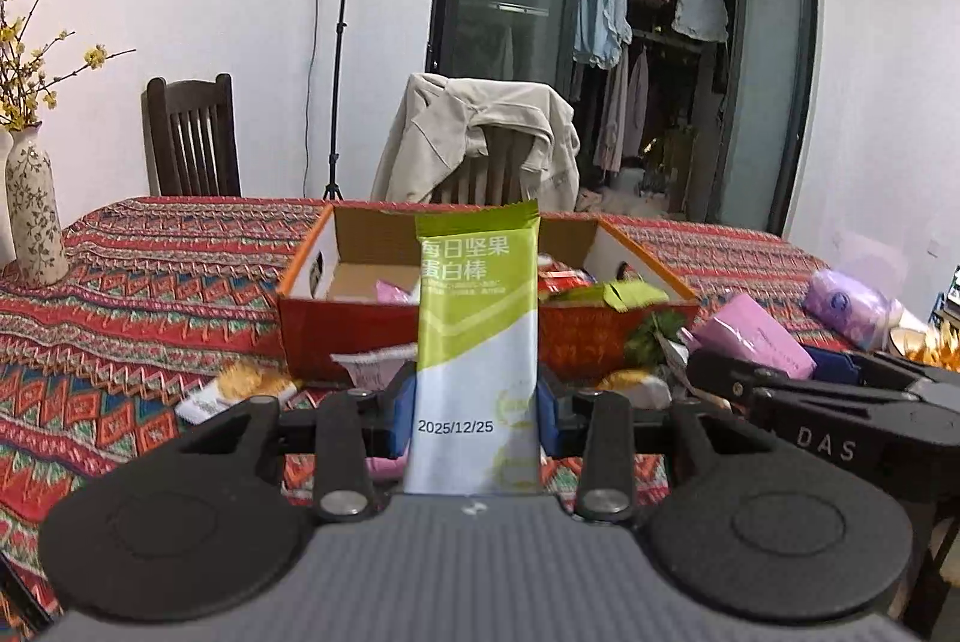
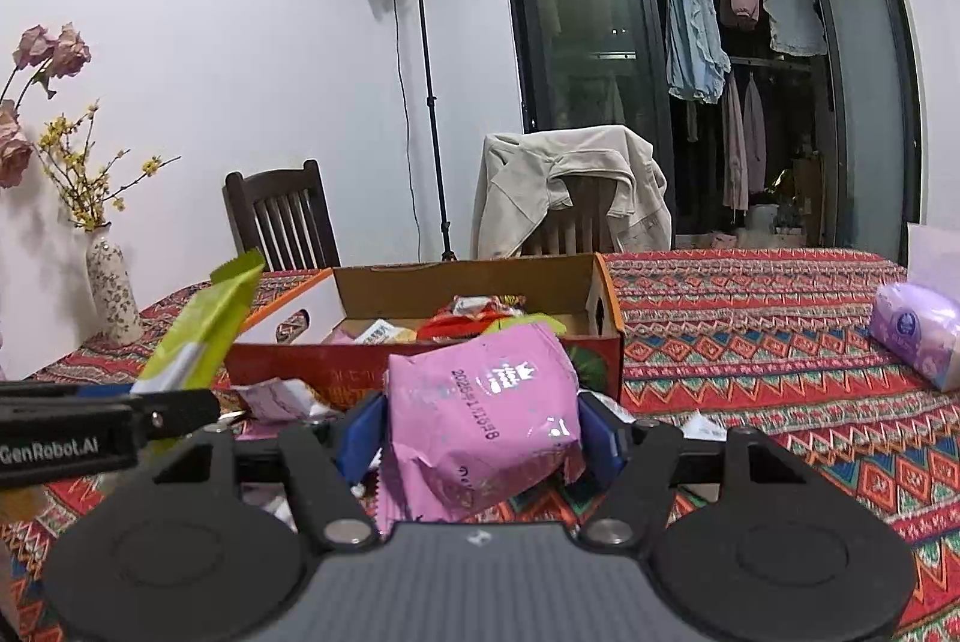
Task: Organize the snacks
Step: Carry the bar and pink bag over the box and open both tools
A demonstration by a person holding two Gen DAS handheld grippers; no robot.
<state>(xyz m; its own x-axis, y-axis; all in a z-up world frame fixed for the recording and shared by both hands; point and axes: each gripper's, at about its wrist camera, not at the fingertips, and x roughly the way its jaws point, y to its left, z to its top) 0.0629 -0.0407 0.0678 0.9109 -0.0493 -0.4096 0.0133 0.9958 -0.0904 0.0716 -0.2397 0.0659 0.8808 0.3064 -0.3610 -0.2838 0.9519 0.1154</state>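
Note:
My left gripper [image 1: 477,411] is shut on a green and white snack bar [image 1: 477,336], which stands upright between the blue pads, above the table. The same bar [image 2: 198,336] shows at the left of the right wrist view, tilted. My right gripper [image 2: 483,429] is shut on a puffy pink snack bag [image 2: 480,420]; that bag [image 1: 753,333] and gripper appear at the right of the left wrist view. Straight ahead stands an open red cardboard box [image 1: 312,276], also in the right view [image 2: 606,294], with several snack packets inside.
Loose snack packets [image 1: 240,384] lie on the patterned tablecloth [image 2: 750,342] in front of the box. A purple tissue pack [image 2: 918,336] lies at the right. A flower vase [image 1: 33,216] stands at the left. Two chairs [image 2: 282,216] stand behind the table.

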